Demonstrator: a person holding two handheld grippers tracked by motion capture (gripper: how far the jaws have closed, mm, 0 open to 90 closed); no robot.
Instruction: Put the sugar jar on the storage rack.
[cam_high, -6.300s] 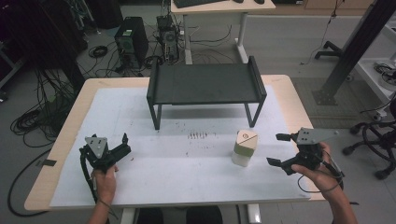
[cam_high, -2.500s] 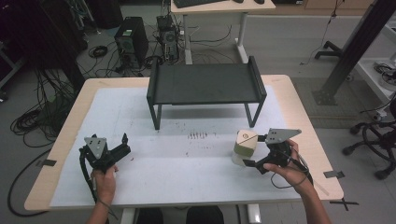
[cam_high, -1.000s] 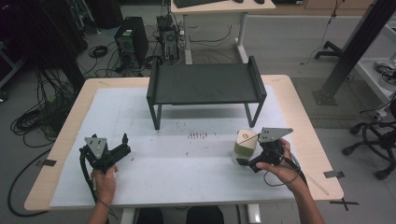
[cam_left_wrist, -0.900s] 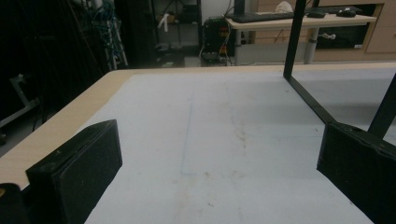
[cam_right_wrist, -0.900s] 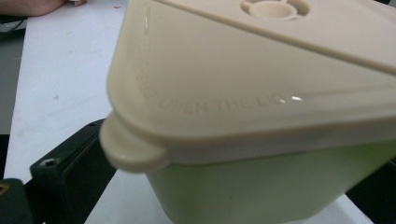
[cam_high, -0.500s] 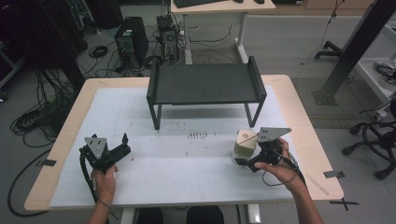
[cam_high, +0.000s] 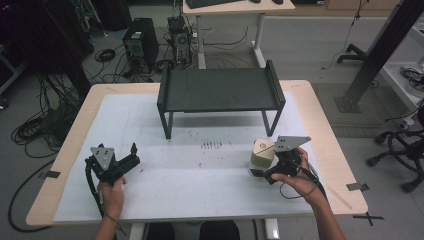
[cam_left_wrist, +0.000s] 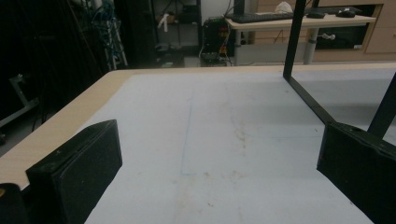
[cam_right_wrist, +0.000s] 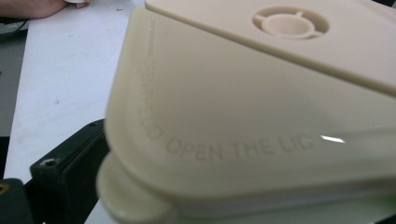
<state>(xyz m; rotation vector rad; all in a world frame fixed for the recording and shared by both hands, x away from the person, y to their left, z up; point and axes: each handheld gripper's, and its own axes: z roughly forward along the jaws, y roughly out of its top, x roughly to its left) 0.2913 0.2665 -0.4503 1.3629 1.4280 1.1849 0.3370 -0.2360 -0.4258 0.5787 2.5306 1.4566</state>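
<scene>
A: How do the jaws stand?

B: On the left gripper (cam_high: 131, 156) they are spread wide with bare white table covering (cam_left_wrist: 224, 140) between them, holding nothing. It rests at the near left, well apart from the rest. On the right gripper (cam_high: 260, 172) I can see one black jaw low at the left of the right gripper view, beside the container wall — whether the pair has closed on it, I cannot tell.

A: And the thing itself?

B: A cream plastic container with a flat lid (cam_high: 263, 154), standing upright at the near right, in front of the right leg of the black metal shelf stand (cam_high: 220, 90). Its lid is embossed with "OPEN THE LID" and has a small round tab (cam_right_wrist: 133, 200) at its lower corner.

A: So the step looks like taking hold of it?

B: That's my judgement. To do it well, seat the jaws flat on the two side walls below the lid rim, not on the lid — a grip on the lid could pop it. Close gently and evenly, since an off-centre squeeze may tip a light tub.
</scene>
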